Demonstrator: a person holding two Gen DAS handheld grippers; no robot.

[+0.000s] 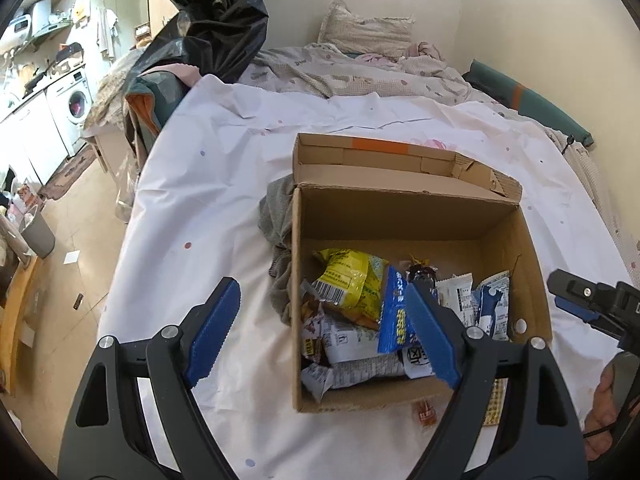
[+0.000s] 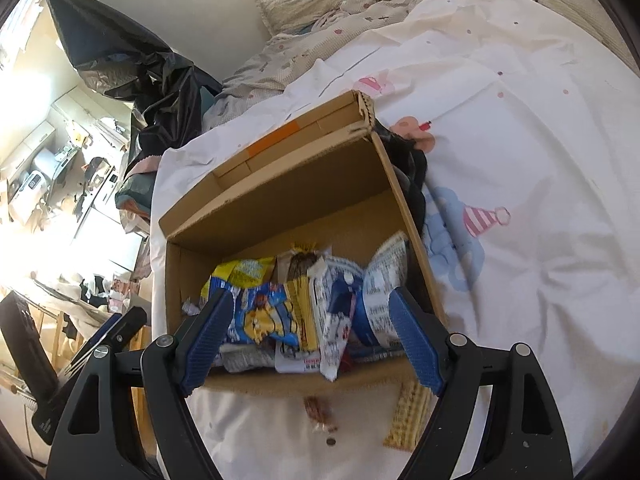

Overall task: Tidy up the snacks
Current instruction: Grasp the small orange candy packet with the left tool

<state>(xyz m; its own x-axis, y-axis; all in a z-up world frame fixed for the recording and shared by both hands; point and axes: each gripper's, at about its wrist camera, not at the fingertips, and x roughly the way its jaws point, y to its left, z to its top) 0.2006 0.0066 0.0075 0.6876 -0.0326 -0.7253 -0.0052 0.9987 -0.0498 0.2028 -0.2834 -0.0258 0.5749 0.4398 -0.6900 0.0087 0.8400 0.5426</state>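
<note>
Nearest the cameras, both tongs stand wide apart with nothing between their blue pads. The left tongs (image 1: pixel 320 332) hang over the near left corner of a cardboard box (image 1: pixel 404 216): one pad sits over the white sheet (image 1: pixel 208 184) outside the box wall, the other over the packets inside. The right tongs (image 2: pixel 312 340) hover above the box's near wall, their pads flanking the heap of snacks without touching any that can be seen.

On the sheet just in front of the box lie a small brown wrapped sweet (image 2: pixel 320 416) and a yellow checked packet (image 2: pixel 404 420), both outside it. Inside the box are a yellow bag (image 1: pixel 352 284), a blue packet (image 1: pixel 396 320) and several white wrappers (image 1: pixel 352 344), piled loosely against the near side. A grey cloth (image 1: pixel 278 248) is bunched against the box's left wall.

The surface is a bed covered by the sheet, which is printed with dots and cartoon figures. Beyond lie a rumpled quilt (image 1: pixel 340 72) and a pillow (image 1: pixel 368 28) by the wall. A black plastic bag (image 1: pixel 216 12) hangs to the left, and farther off a washing machine (image 1: pixel 74 104) stands on the floor.
</note>
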